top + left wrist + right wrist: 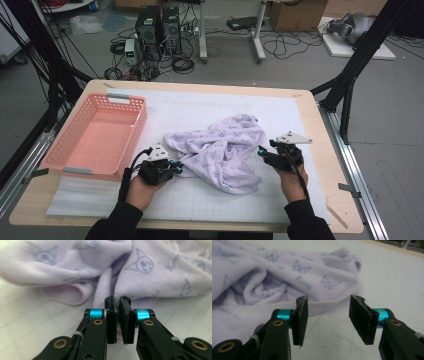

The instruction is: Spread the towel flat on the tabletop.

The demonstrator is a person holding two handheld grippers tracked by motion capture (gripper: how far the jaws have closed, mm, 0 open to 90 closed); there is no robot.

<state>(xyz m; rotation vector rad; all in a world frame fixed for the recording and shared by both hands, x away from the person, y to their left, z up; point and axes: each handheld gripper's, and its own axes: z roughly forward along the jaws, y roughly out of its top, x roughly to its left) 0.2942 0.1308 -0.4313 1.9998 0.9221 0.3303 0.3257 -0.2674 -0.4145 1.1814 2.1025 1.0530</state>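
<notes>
High view, far left: a pink basket (95, 136) with slatted walls stands on the white mat (210, 200), near the table's left edge; nothing lies in it.
Table: a light wooden table (345, 210) carries the mat, which covers most of its top.
Left gripper: the left gripper (176, 168) sits just right of the basket's near corner, held in the person's left hand (142, 189), its tips at the left edge of the cloth.
Left jaws: in the left gripper view the left gripper (117, 315) has its two black jaws pressed together, with a thin fold of lilac fabric pinched between the pads.
Cloth: a lilac garment (225, 150) printed with small cat faces lies crumpled in the middle of the mat, between the two grippers; in the left gripper view the garment (150, 270) bunches up right behind the jaws.
Right gripper: the right gripper (261, 152) is at the cloth's right edge, held in the right hand (292, 182), with a grey three-cornered plate on top.
Right jaws: in the right gripper view the right gripper (328, 315) has its jaws standing apart with bare mat between them; the garment's hem (327, 303) lies just beyond the pads, and neither pad presses on it.
Floor behind: computer towers (159, 25) and loose cables lie past the table's far edge.
</notes>
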